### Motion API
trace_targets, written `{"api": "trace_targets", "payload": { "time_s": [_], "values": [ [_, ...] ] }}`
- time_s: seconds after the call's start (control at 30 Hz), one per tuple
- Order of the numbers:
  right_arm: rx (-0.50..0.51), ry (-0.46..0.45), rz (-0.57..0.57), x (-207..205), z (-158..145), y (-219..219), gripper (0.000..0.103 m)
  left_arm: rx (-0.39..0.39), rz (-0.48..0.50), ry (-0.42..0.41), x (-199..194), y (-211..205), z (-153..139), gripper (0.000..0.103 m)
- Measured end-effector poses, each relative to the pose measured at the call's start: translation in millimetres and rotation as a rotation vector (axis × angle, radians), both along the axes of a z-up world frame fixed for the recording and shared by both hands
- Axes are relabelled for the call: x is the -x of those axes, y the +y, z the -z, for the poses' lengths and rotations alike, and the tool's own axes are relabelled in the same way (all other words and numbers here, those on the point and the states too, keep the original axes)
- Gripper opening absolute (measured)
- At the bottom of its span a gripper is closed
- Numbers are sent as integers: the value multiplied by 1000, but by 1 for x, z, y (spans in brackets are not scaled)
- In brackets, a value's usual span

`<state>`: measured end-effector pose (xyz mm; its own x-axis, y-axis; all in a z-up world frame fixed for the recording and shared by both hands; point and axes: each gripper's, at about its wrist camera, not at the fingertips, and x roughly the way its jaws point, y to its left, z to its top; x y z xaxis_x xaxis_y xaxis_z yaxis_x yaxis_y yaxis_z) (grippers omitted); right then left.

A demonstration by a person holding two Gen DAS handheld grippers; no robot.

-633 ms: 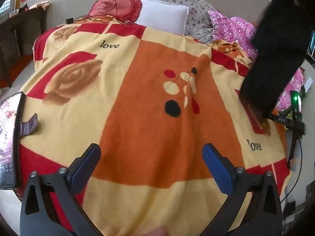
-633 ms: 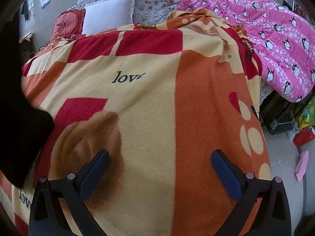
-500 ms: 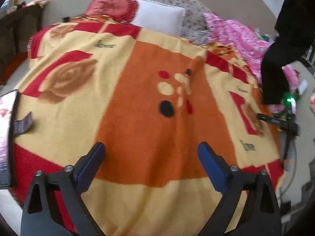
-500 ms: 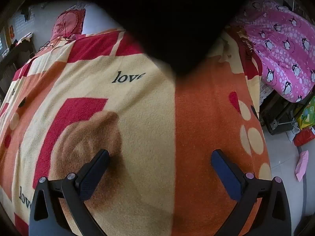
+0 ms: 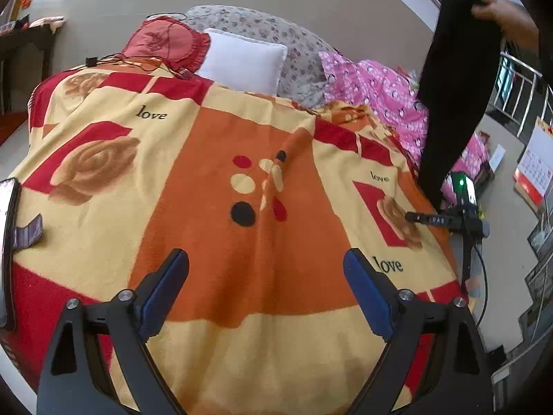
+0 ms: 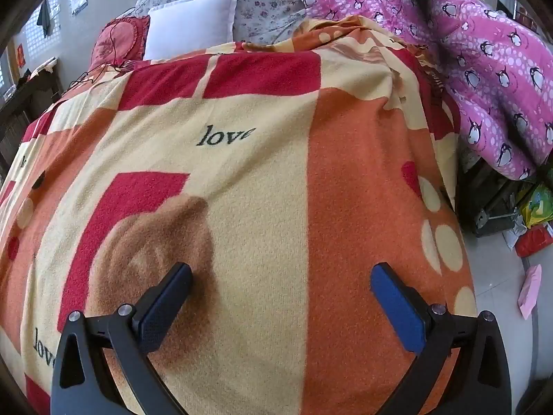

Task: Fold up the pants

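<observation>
Big orange, cream and red "love" blanket (image 5: 262, 242) fills the bed under both claws. Black pants (image 5: 456, 79) dangle from a bare hand (image 5: 508, 10), well off to the right of the left gripper (image 5: 266, 269), spread wide, gripping nothing. Right gripper (image 6: 281, 285) likewise spread, nothing between its pads.

The left wrist view looks from above the foot of the bed across the blanket (image 5: 242, 242) toward the pillows, taking in floor at the right; the right wrist view sits nearer the blanket (image 6: 262, 180), facing the same way; both share the white pillow (image 5: 243, 58) and pink quilt (image 6: 484, 69).
</observation>
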<state>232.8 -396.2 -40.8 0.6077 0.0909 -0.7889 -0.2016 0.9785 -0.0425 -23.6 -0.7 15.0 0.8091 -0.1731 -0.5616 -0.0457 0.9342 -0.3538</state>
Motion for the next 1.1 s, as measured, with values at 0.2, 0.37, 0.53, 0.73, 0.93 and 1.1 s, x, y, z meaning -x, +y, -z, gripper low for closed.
{"api": "trace_targets", "payload": {
  "time_s": [0.2,0.37,0.53,0.73,0.93,1.1],
  "values": [
    [0,0,0,0,0,0,102,-58,-67,-93,25,-4,-9,103],
    [0,-1,0,0,0,0,102,-106,-73,-85,25,-11,-9,103],
    [0,0,0,-1,-1,1,102,-52,-97,-51,22,2,-3,103],
    [-1,0,0,0,0,1,102,27,-115,5,14,13,8,103],
    [1,0,-1,-1,0,1,102,70,-116,52,7,16,17,103],
    [1,0,-1,-1,0,1,102,90,-115,65,6,18,18,103]
  ]
}}
